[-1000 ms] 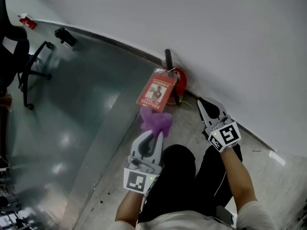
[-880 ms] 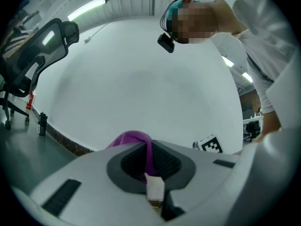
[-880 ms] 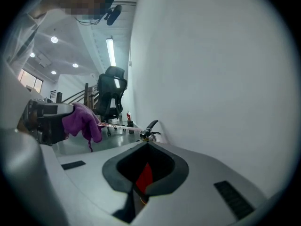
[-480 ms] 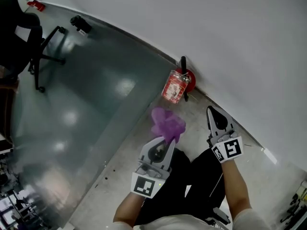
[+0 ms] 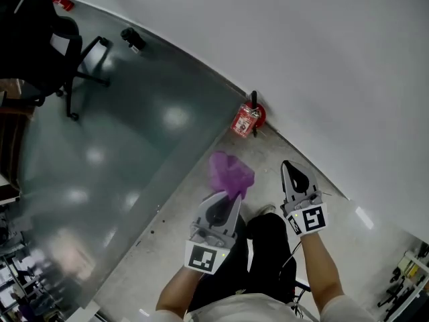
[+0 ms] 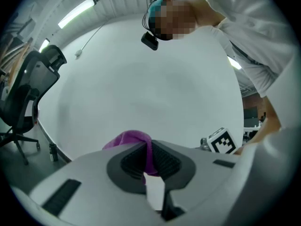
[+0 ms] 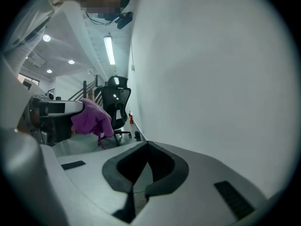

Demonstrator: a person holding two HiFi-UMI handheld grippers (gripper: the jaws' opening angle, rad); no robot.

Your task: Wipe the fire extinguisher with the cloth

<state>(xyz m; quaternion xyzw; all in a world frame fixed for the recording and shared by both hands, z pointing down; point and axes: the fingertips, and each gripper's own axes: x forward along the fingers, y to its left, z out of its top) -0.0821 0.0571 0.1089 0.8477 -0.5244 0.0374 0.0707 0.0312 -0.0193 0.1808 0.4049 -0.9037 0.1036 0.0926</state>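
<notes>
1. Cloth (image 5: 231,173), purple, is pinched in the left claw (image 5: 230,194); claw clenched on it, crumpled bunch sticking out past the tips.
2. Right claw (image 5: 287,166) is clenched with nothing between its jaws, held beside the left one, close to the white wall (image 5: 322,59).
3. Extinguisher (image 5: 259,115), red, stands on the floor (image 5: 134,153) at the wall's foot, well apart from cloth and both claws; a tag (image 5: 242,122) hangs on it.
4. Black chair (image 5: 40,39) sits far left on the glossy grey floor.

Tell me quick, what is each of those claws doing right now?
Left gripper: closed, holding the purple cloth.
Right gripper: closed, empty.
</notes>
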